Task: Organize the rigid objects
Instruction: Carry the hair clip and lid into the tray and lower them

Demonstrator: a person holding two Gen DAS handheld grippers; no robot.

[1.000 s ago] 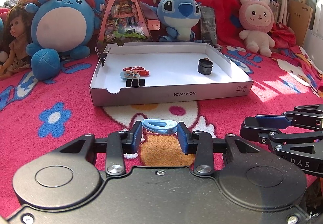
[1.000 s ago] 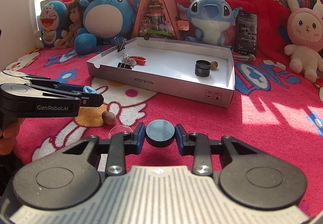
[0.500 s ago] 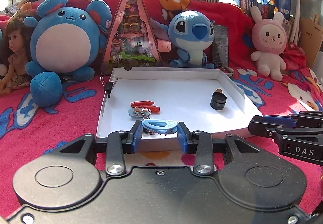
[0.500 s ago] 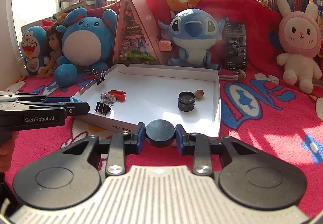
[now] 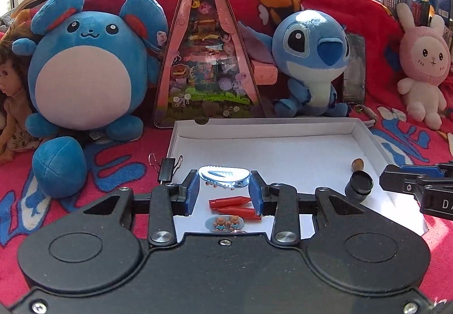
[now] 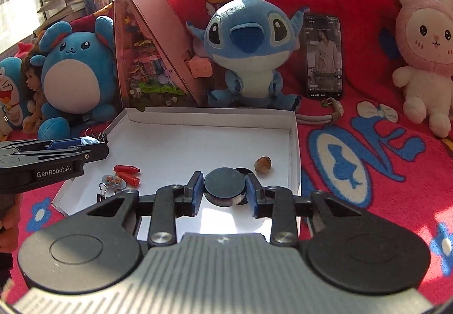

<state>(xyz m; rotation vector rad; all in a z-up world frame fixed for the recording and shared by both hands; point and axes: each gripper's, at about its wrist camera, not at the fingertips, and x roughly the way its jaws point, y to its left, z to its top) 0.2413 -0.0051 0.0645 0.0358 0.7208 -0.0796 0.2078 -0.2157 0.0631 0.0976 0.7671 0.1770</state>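
Our left gripper pinches a pale blue hair clip above the white box; our right gripper clamps a black round lid over the box, near a nut.

The white box looks like matt cardboard, lying on a fuzzy red fleece blanket. The pale blue hair clip shines like glossy plastic; the black round lid looks matt. Both binder clips have glinting wire handles.
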